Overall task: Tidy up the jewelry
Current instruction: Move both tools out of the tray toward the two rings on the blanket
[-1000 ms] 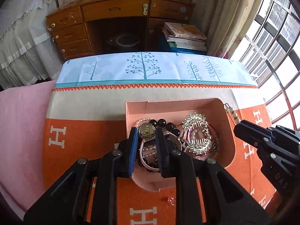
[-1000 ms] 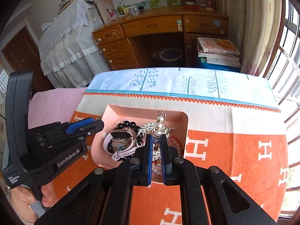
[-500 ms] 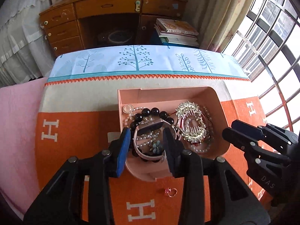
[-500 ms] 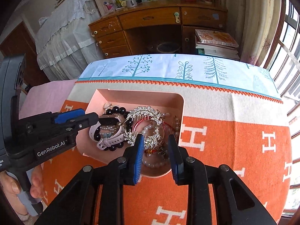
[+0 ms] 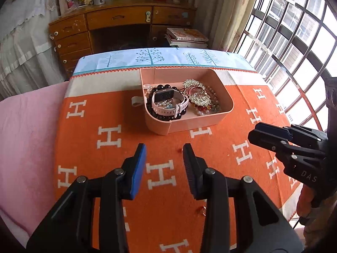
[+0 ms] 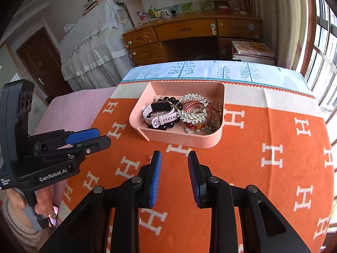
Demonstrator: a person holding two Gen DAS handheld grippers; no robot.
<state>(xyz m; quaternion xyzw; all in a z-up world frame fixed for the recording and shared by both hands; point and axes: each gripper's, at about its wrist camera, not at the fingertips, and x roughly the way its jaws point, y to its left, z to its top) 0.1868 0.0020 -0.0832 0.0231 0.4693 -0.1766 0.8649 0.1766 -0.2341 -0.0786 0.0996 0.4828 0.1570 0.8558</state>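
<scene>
A pink tray point(image 5: 210, 122) point(image 6: 219, 88) sits on the orange blanket point(image 5: 88, 139) point(image 6: 263, 179). It holds a white-strapped watch point(image 5: 166, 103) point(image 6: 162, 113), black beads, a silver rhinestone hair comb point(image 5: 197, 93) point(image 6: 193, 107), red bangles and bead strings. My left gripper point(image 5: 164, 149) point(image 6: 101, 136) is open and empty, well in front of the tray. My right gripper point(image 6: 174, 156) point(image 5: 252, 133) is open and empty, also in front of the tray. A small ring point(image 5: 203, 208) lies on the blanket by my left gripper's right finger.
A tiny red bit point(image 5: 179, 150) lies on the blanket between the left fingers and the tray. A grey tab point(image 5: 137, 101) lies left of the tray. A pink sheet point(image 5: 25, 126) is on the left, a wooden desk point(image 5: 118, 21) behind, windows on the right.
Both grippers have opened, let go of jewelry in the tray and pulled back toward me. The tray now lies farther off, with the watch and comb resting in it.
</scene>
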